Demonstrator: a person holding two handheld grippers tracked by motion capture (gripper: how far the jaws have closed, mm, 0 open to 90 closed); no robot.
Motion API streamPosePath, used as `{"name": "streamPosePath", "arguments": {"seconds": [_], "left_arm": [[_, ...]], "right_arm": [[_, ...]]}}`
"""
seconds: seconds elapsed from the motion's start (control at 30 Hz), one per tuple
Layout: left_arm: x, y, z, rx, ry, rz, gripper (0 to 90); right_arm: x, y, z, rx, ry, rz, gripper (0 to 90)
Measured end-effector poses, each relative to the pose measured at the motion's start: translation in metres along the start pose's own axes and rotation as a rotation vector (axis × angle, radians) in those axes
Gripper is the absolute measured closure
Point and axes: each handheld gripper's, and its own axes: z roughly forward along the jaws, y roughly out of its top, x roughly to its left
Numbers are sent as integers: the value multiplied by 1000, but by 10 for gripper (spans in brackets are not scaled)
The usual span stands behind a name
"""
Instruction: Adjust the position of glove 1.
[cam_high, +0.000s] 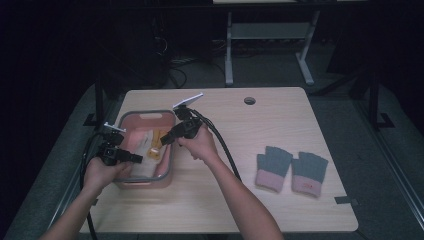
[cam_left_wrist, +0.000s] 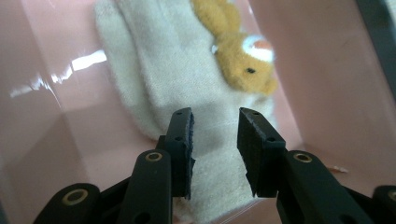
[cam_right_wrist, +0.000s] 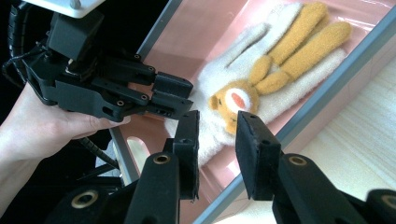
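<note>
Your left gripper (cam_high: 134, 158): inside the pink bin (cam_high: 146, 114), jaws apart over the cream glove (cam_left_wrist: 154, 79), pinching nothing.
Glove: flat on the bin floor, an orange plush bear (cam_right_wrist: 236, 100) on it.
Your right gripper (cam_high: 159, 141): above the bin's right rim, jaws apart, empty.
Far right: 2 grey gloves (cam_high: 291, 169) on the table (cam_high: 210, 200).

Both forearms reached forward, hands close together. The left gripper (cam_high: 134, 158) pointed right with jaws nearly closed, while the right gripper (cam_high: 159, 141) angled down-left, jaws narrowly parted.
</note>
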Motion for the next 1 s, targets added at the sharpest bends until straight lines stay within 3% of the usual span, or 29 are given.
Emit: {"name": "streamPosePath", "arguments": {"seconds": [0.17,0.4,0.7,1.0], "left_arm": [[-3,2,-6,-40,0,1,638],[-12,11,-14,-85,-35,12,593],[-33,22,-20,-168,-92,11,546],[-60,31,-22,-195,-133,60,525]], "right_arm": [[0,-1,-4,-4,11,-8,688],[-2,-4,-17,-24,10,-15,670],[-9,-10,-45,-64,-2,-14,632],[-17,-21,-70,-96,-10,-11,605]]}}
